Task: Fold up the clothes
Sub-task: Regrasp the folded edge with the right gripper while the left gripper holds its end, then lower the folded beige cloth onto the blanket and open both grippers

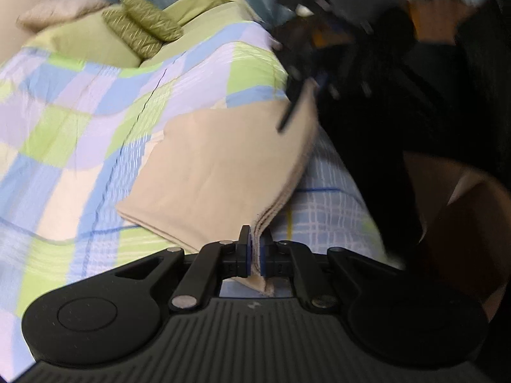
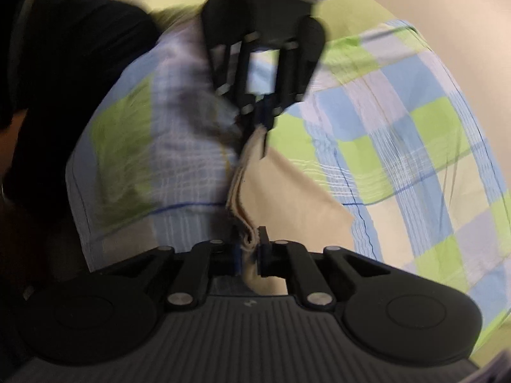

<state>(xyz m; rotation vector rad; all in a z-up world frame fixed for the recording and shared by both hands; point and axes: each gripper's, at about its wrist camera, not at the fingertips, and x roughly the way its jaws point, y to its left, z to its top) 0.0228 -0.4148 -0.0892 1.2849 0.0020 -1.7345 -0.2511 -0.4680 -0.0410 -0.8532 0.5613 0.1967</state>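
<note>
A beige folded garment [image 1: 223, 166] lies on a checked bedspread [image 1: 80, 121]. My left gripper [image 1: 254, 249] is shut on the garment's layered near edge. My right gripper [image 1: 297, 102] shows blurred at the garment's far corner in the left wrist view. In the right wrist view my right gripper [image 2: 250, 245] is shut on the stacked edge of the garment [image 2: 287, 191], and my left gripper [image 2: 260, 127] holds the opposite end. The garment's gripped edge is lifted between the two grippers; the rest rests on the bedspread [image 2: 399, 127].
An olive patterned pillow [image 1: 143, 28] and a green sheet [image 1: 80, 38] lie at the head of the bed. A pale cushion [image 1: 60, 9] sits at the far left. A person in dark clothes [image 1: 383, 111] stands at the bed's right edge.
</note>
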